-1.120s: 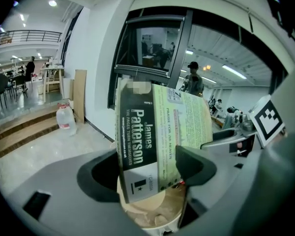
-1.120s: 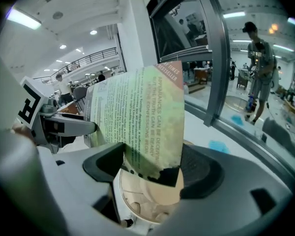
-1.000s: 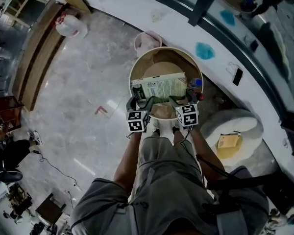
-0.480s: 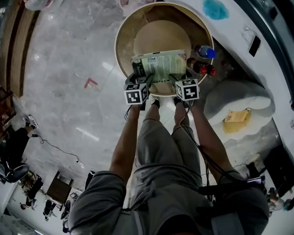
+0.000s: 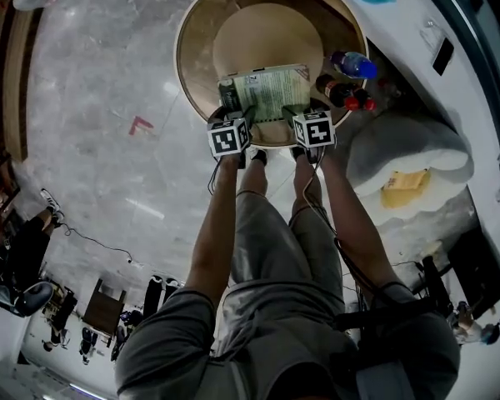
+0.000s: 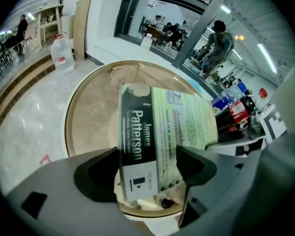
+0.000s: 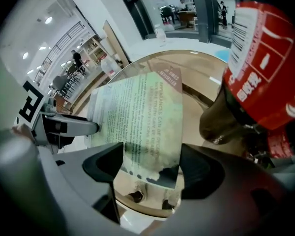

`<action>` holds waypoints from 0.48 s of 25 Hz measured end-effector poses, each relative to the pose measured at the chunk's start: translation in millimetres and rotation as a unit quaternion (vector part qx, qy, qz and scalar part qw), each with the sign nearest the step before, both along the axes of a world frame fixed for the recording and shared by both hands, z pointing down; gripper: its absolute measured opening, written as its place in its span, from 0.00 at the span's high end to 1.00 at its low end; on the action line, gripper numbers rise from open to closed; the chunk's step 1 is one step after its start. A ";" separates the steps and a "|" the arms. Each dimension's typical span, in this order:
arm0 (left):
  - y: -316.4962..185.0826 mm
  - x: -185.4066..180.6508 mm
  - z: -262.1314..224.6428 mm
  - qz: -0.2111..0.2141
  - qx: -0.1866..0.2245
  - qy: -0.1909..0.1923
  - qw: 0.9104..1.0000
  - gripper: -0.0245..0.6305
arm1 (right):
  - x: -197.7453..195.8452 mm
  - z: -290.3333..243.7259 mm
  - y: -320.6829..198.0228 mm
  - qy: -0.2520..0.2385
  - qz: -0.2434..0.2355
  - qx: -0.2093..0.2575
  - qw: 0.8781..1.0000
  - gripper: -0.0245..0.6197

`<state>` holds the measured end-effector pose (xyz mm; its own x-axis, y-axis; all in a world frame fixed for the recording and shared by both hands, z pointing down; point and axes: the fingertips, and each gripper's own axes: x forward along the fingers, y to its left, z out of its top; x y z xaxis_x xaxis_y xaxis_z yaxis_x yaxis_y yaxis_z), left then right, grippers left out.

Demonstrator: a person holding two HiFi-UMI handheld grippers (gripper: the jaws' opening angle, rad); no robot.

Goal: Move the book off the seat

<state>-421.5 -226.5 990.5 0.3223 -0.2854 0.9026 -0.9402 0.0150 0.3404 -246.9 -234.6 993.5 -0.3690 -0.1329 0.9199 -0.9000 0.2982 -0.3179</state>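
Observation:
The book (image 5: 271, 92), pale green with a black spine, is held level over the near rim of the round tan bowl seat (image 5: 198, 32). My left gripper (image 5: 235, 119) is shut on its spine end, and my right gripper (image 5: 303, 115) is shut on the other end. In the left gripper view the black spine of the book (image 6: 137, 141) fills the gap in my left gripper (image 6: 147, 170). The book's green cover (image 7: 140, 117) runs out from the jaws of my right gripper (image 7: 151, 167) in the right gripper view. The seat's inner cushion (image 5: 262, 44) lies bare behind the book.
Three drink bottles (image 5: 347, 80) stand just right of the seat; a red-labelled cola bottle (image 7: 263, 77) looms close to my right gripper. A white cushion (image 5: 408, 148) with a yellow item (image 5: 405, 187) lies at the right. Marble floor (image 5: 108, 140) spreads left; a water jug (image 6: 63, 55) stands there.
Both grippers have drawn the book from over the seat's middle toward its near rim, still shut on it. The head view has shifted, so the seat sits higher in frame.

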 end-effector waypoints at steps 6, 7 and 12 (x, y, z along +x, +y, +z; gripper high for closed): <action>-7.1 -7.3 -12.1 -0.034 0.034 -0.037 0.998 0.41 | 0.7 -8.8 0.4 0.031 -0.010 0.055 0.998 0.42; -8.5 -7.0 -14.8 -0.034 0.039 -0.038 0.998 0.41 | 0.9 -11.8 -1.6 0.037 -0.016 0.069 0.997 0.42; -7.1 -10.5 -24.1 -0.026 0.060 -0.048 0.997 0.41 | -13.9 -20.7 -2.3 0.023 -0.043 0.104 0.993 0.42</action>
